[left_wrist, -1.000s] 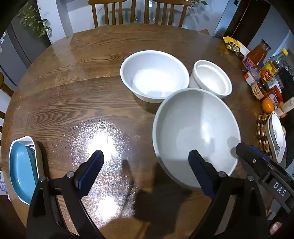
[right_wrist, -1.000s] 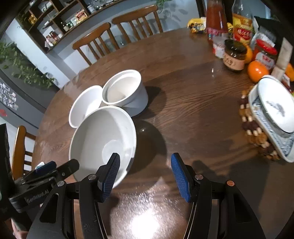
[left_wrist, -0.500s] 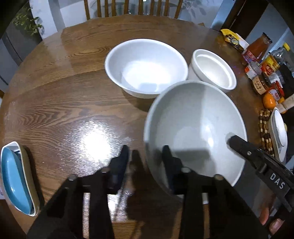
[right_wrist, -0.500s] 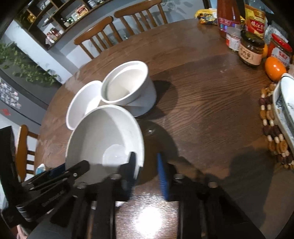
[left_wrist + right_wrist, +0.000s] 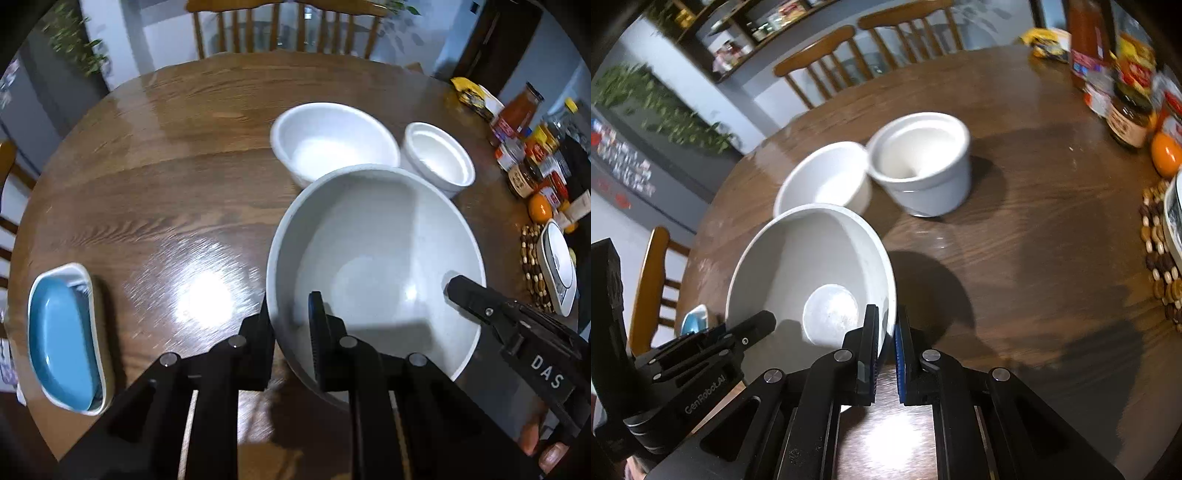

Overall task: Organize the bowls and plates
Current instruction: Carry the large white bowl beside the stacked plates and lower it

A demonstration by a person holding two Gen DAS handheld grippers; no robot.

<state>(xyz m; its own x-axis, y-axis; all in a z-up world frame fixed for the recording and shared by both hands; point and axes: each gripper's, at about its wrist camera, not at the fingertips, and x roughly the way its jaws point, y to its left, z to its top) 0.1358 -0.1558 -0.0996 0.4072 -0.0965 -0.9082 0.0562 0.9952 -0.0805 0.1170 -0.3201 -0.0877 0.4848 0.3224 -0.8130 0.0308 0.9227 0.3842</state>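
Observation:
A large grey-white bowl (image 5: 376,258) is held tilted above the round wooden table; it also shows in the right wrist view (image 5: 809,273). My left gripper (image 5: 291,321) is shut on its near-left rim. My right gripper (image 5: 886,332) is shut on its opposite rim, and appears in the left wrist view (image 5: 480,306). Behind the large bowl stand a medium white bowl (image 5: 332,140) (image 5: 827,181) and a small deep white bowl (image 5: 439,158) (image 5: 919,162), close together.
A blue oval dish in a white one (image 5: 66,336) lies at the table's left edge. Jars, bottles and an orange (image 5: 539,206) crowd the right edge, with a patterned dish (image 5: 557,273) on a bead mat. Wooden chairs (image 5: 284,26) stand behind the table.
Both grippers went from wide open to shut on the large bowl's rim. The bowl has risen and tilted off the table.

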